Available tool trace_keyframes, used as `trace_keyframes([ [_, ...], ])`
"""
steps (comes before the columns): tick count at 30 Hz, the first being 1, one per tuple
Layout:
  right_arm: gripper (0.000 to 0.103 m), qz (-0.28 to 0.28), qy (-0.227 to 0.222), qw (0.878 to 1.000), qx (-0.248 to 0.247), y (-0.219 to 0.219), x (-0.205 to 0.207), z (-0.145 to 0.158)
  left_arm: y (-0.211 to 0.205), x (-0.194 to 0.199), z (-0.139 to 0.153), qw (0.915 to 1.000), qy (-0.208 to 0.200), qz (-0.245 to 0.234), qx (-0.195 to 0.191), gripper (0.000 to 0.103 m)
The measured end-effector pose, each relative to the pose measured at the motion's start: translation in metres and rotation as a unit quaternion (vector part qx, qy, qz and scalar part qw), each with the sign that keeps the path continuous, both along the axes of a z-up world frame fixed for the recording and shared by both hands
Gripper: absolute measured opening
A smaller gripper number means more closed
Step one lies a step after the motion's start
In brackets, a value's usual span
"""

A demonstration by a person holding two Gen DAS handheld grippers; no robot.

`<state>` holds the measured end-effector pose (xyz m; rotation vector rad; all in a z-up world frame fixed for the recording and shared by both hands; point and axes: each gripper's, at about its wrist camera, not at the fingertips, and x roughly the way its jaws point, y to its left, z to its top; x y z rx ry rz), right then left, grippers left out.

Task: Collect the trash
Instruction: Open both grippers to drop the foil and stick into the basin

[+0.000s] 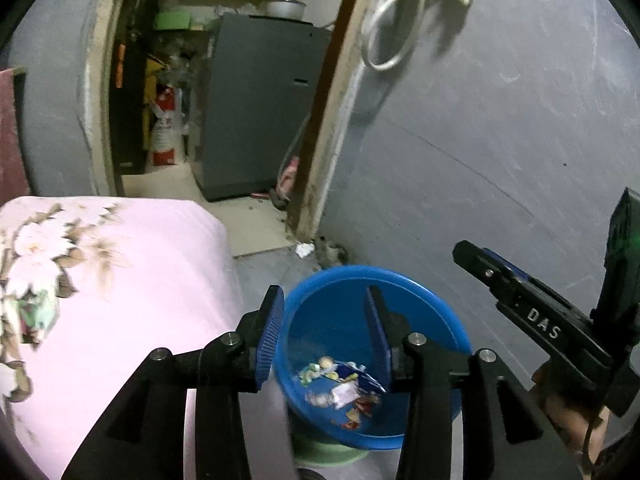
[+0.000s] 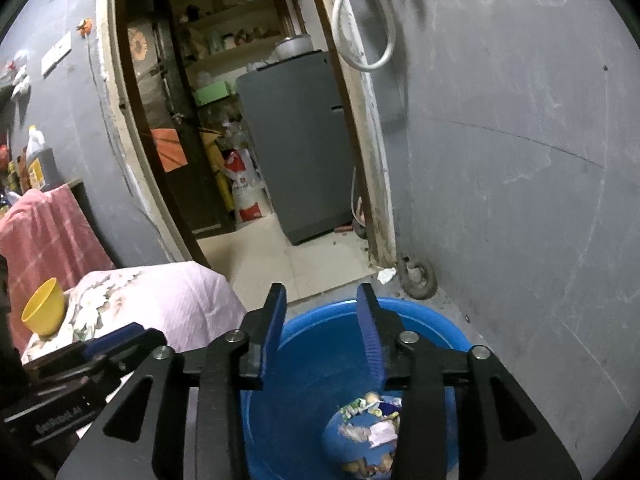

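Left gripper (image 1: pixel 324 312) nearest, blue pads partly spread with nothing between them, above a blue basin (image 1: pixel 448 312), scraps of trash (image 1: pixel 344 392) lying in its bottom at 6 o'clock, right gripper (image 2: pixel 322 320) likewise part open and empty over the basin, pink floral bedding (image 1: pixel 120 280) at 9 o'clock, doorway (image 2: pixel 248 120) at 12 o'clock.

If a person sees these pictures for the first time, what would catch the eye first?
Probably the bright blue basin on the floor under both grippers, with colourful wrappers lying at its bottom. Next, the pink flowered bedding to its left, with a yellow cup on it. Behind stands an open doorway with a grey fridge.
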<state>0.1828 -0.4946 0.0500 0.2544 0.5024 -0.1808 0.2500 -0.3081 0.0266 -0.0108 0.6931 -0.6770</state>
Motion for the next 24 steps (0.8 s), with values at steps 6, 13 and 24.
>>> trace_keyframes([
  [6,0.070,0.014,-0.034,0.999,-0.011,0.019,0.000,0.010,0.046,-0.003,0.020,0.9964,-0.051,0.067,-0.005,0.062],
  [13,0.096,0.032,-0.112,0.992,-0.038,0.051,-0.009,0.028,0.104,-0.016,0.044,0.9800,-0.126,0.152,-0.026,0.097],
  [24,0.103,0.080,-0.233,0.966,-0.078,0.105,-0.024,0.042,0.167,-0.034,0.053,0.9521,-0.188,0.240,-0.013,0.101],
])
